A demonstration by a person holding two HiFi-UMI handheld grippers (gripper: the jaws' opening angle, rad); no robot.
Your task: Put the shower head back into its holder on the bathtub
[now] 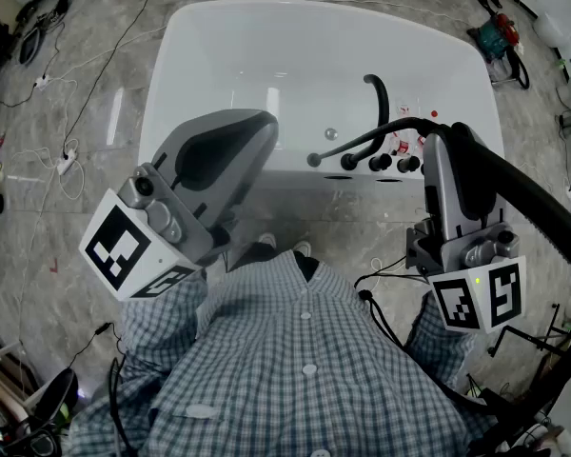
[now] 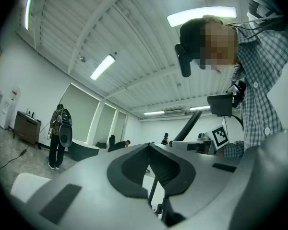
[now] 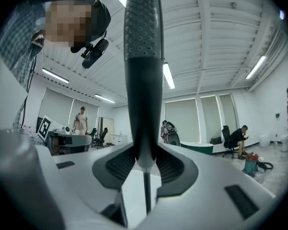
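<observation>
Black shower head is clamped in R gripper, near bathtub, not yet docked. L gripper is seen open, empty. 1 step left: seating in holder.

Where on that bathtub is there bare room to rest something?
The bathtub is bare across its whole left and far side. It is crowded at the near right rim: black knobs, a curved pipe and the hose.

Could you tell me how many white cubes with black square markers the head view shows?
2. One white cube with black square markers sits on the left gripper, lower left; the other on the right gripper, lower right. None appears hidden.
</observation>
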